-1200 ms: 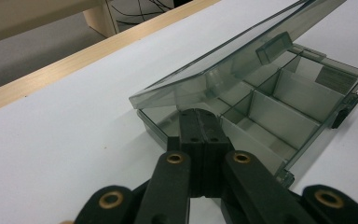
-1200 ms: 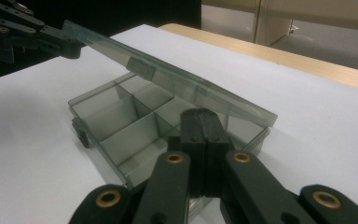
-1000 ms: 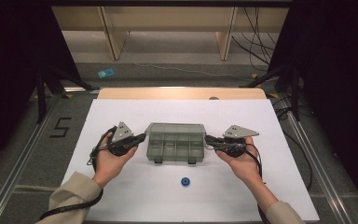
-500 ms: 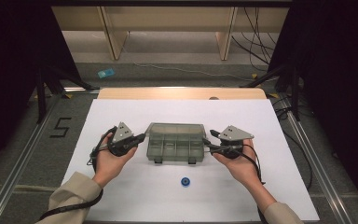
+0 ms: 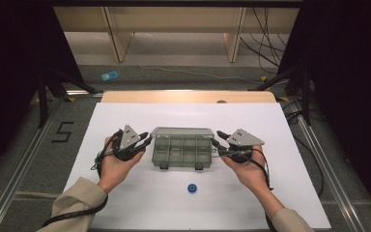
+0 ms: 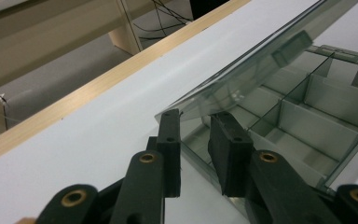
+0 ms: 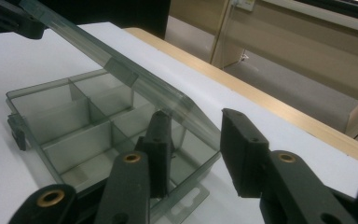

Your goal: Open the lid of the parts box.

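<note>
**Box lid tipped up, a gripper at each end**

The left gripper's [image 5: 147, 137] fingers [image 6: 169, 140] have just been opened and the right gripper's [image 5: 217, 137] narrowed. Both pairs are left released, with an end of the lid [image 6: 261, 60] between them, unpinched. The lid is judged merely propped, so opening remains unfinished. Counted on the tabletop [image 5: 280, 125]: two grippers, one compartment box [image 5: 181, 150] at centre, two front latches [image 5: 162, 166], one blue disc [image 5: 192, 188] nearer the person.

Bright even overhead light, dark sides, jaws blurry w/ closeness.
</note>
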A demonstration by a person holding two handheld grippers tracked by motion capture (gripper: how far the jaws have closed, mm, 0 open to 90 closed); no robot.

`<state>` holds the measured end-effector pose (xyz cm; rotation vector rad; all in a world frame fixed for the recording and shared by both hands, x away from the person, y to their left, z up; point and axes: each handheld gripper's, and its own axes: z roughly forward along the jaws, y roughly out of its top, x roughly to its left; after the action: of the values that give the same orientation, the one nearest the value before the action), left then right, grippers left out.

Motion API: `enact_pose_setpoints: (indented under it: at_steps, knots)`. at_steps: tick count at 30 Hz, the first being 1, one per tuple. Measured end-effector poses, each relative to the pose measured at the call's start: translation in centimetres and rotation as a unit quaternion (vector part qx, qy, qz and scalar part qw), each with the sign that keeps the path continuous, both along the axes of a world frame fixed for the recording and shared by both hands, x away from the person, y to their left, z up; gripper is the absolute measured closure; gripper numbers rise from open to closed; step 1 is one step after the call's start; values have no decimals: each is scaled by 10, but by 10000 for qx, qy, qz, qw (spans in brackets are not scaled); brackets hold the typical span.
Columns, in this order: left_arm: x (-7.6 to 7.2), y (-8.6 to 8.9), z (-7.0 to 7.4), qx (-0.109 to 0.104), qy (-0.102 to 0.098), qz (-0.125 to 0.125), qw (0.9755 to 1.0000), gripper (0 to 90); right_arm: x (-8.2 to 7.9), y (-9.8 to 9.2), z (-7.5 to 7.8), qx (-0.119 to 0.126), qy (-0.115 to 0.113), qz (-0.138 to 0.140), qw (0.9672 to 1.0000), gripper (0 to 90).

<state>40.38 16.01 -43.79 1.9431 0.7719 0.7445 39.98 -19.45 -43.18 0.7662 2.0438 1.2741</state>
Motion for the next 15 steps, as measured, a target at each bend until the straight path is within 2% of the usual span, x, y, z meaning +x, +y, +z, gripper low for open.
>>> enact_pose_setpoints:
  at_steps: [15]
  knots:
    - [8, -8, 5, -31, -344, 199, 9992, 794, 5, 3, 3, 147, -102, -105, 9998, 756]
